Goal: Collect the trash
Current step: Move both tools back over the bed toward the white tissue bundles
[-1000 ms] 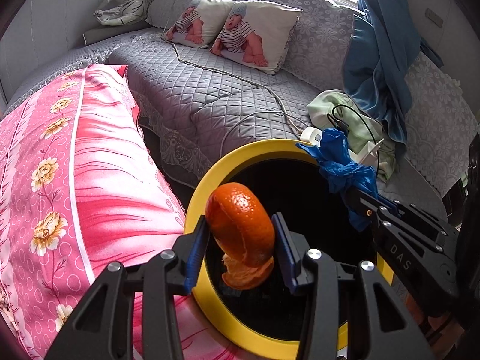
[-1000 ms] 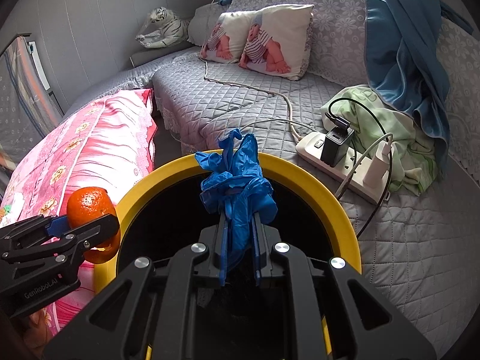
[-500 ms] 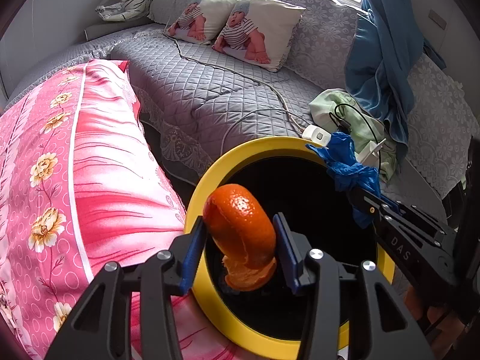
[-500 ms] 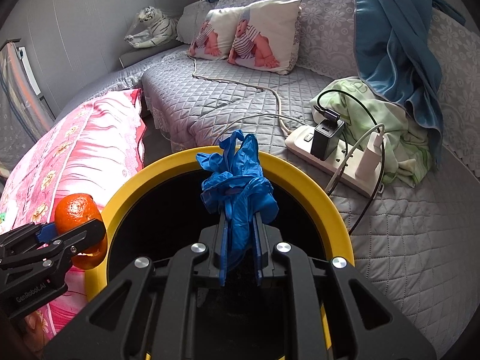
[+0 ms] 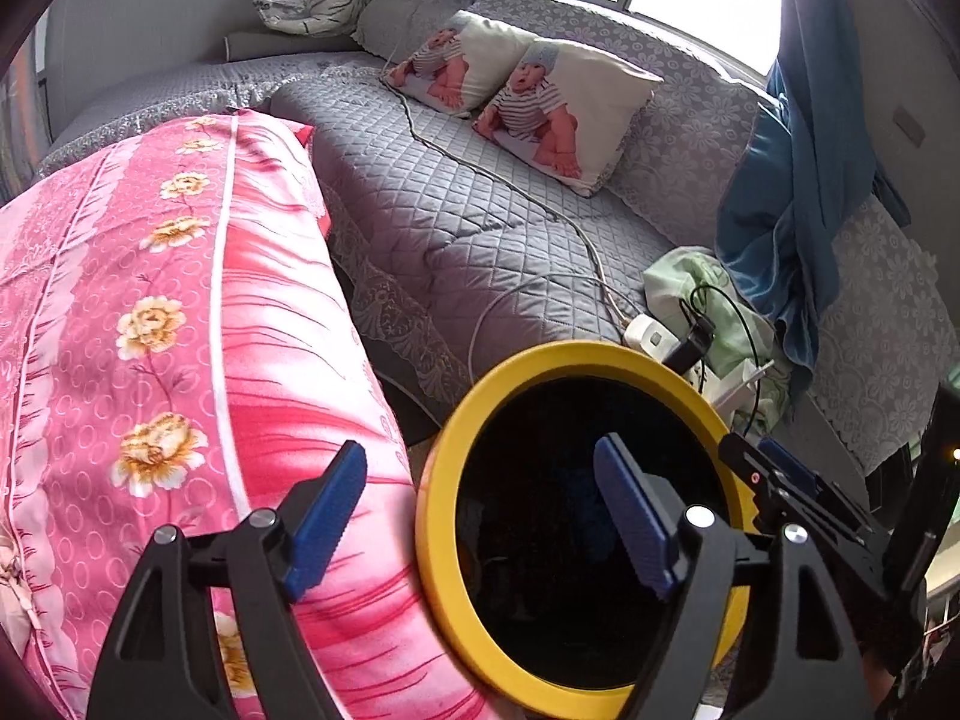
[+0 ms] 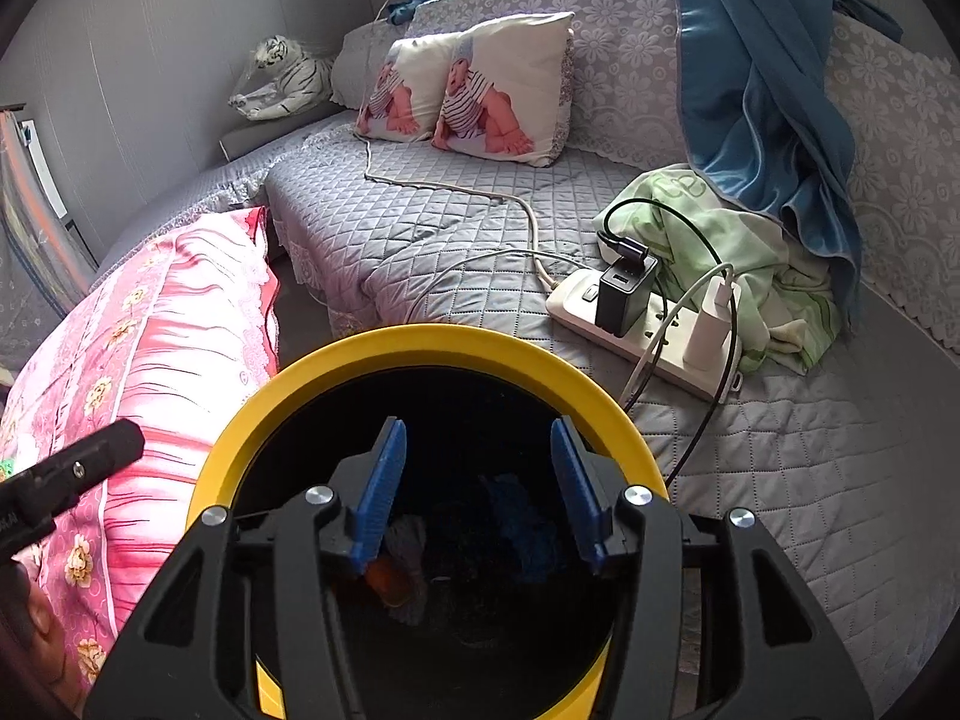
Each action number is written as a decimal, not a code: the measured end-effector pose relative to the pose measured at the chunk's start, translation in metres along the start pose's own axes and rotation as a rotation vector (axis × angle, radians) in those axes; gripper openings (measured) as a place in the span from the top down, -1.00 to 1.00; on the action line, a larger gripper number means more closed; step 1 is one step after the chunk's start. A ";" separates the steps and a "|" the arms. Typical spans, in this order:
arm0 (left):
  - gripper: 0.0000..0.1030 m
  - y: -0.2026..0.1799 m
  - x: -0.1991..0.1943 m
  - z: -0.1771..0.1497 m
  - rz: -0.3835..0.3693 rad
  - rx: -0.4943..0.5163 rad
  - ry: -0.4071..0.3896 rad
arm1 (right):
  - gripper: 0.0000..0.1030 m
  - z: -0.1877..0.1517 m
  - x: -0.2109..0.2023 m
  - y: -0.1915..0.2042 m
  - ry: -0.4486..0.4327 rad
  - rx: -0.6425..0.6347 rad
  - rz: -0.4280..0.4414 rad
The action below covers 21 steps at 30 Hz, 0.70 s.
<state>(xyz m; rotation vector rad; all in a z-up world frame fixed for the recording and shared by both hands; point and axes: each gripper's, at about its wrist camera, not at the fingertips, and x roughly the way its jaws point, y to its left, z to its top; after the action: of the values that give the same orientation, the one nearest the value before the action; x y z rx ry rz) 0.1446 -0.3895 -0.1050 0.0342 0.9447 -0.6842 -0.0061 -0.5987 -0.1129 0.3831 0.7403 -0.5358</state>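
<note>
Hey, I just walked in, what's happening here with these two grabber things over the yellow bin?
A person is collecting trash with a two-finger gripper in each hand. Both grippers are at the round yellow-rimmed black bin, which stands between a pink floral quilt and a grey quilted sofa. The left gripper and the right gripper are opening, with nothing between their blue pads. Down in the dark bin, a piece of orange peel and something crumpled and blue are dimly visible.

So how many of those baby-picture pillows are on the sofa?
2. The left pillow and the right pillow lean side by side, overlapping, against the sofa back under the window. Any others could be hidden under the blue cloth.
</note>
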 end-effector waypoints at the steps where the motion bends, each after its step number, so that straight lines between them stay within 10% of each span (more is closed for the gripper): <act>1: -0.46 0.004 -0.007 0.003 0.003 -0.010 -0.021 | 0.08 0.000 -0.003 0.003 -0.005 -0.006 0.005; 21: -0.70 0.173 -0.202 -0.003 0.242 -0.187 -0.383 | 0.05 0.010 -0.055 0.149 -0.097 -0.234 0.262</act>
<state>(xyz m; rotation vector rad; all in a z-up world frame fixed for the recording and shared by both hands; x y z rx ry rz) 0.1586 -0.1456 0.0007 -0.1422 0.6185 -0.3578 0.0520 -0.4665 -0.0458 0.2294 0.6392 -0.2162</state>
